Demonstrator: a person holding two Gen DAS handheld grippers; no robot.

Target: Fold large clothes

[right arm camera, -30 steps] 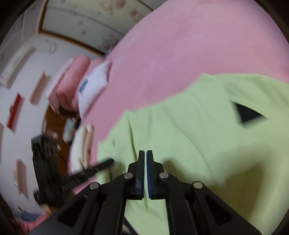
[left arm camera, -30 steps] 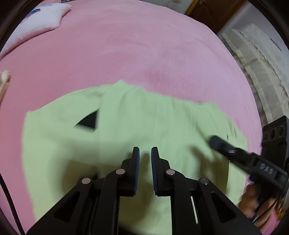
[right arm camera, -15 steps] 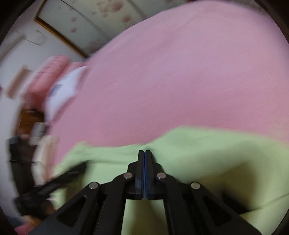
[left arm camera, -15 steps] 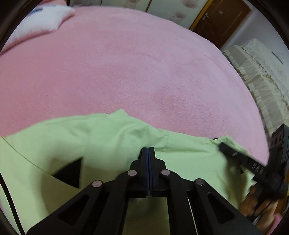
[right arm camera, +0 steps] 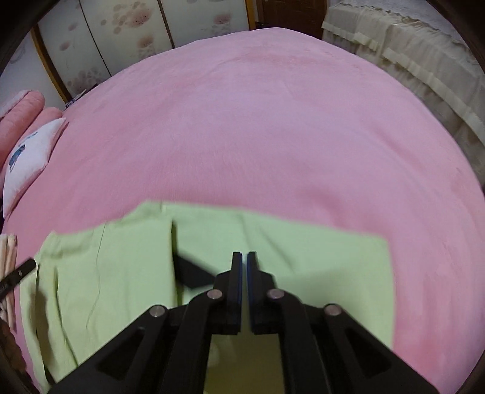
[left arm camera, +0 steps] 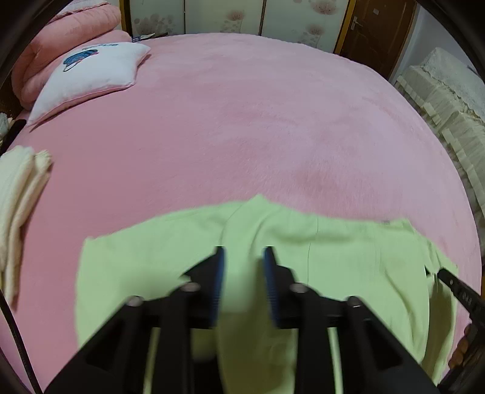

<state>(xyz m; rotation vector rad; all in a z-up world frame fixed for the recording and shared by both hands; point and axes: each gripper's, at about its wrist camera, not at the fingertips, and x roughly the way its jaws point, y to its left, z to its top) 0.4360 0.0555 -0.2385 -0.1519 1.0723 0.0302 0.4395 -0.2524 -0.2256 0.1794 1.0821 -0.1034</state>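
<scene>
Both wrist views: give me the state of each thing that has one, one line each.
Green garment: lying on the bed, partly folded, held by neither gripper.
Left gripper: open, jaws just opened, nothing pinched.
Right gripper: shut, a slit between the pads, nothing in it.
White pillow: lying at the head of the bed.
Cream cloth: folded, at the bed's edge.

1. A home bedroom: a wide bed (left arm camera: 242,121) under a pink plush cover fills both views.
2. At its head lie a white printed pillow (left arm camera: 91,75) and a rolled pink quilt (left arm camera: 69,27).
3. Behind the bed stand flower-patterned wardrobe doors (left arm camera: 224,15) and a brown wooden door (left arm camera: 376,27).
4. Beside the bed, cream lace-covered furniture (left arm camera: 439,91).
</scene>
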